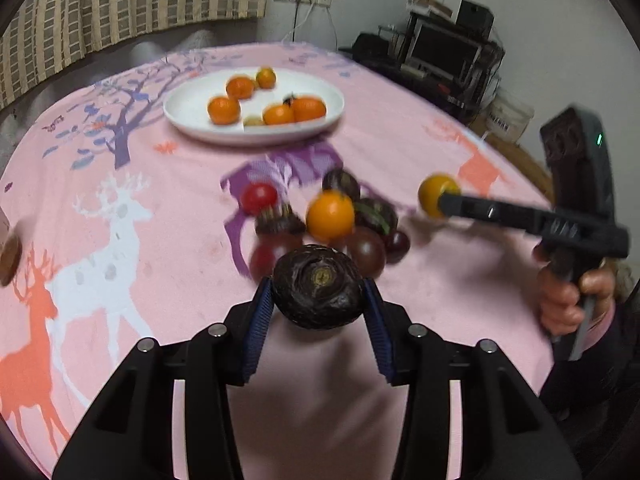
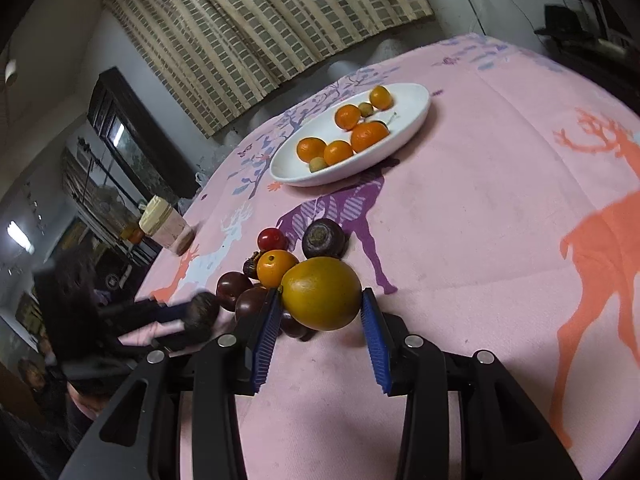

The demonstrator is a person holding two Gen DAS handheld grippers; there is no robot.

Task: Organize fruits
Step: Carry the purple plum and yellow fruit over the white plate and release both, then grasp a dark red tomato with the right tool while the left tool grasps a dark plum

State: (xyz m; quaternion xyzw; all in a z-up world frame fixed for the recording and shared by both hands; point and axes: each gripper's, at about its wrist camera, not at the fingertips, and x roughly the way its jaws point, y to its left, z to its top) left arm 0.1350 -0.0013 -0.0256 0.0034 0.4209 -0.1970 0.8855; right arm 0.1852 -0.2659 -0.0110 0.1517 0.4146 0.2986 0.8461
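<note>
Dark water chestnut (image 1: 318, 292) clamped in left tongs (image 1: 319, 300), yellow-orange fruit (image 2: 321, 293) gripped by right tongs (image 2: 320, 300) — both lifted.

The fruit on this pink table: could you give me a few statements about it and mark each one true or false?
1. The left gripper is clamped on a dark, rough round fruit. True.
2. The right gripper is empty. False: it holds a yellow-orange fruit between its blue pads.
3. The white plate holds only dark purple fruits. False: it holds orange fruits and a couple of small pale ones.
4. A small red fruit sits at the far edge of the pile on the tablecloth. True.
5. The plate stands between the grippers and the pile. False: the pile lies nearer the grippers, the plate beyond it.
</note>
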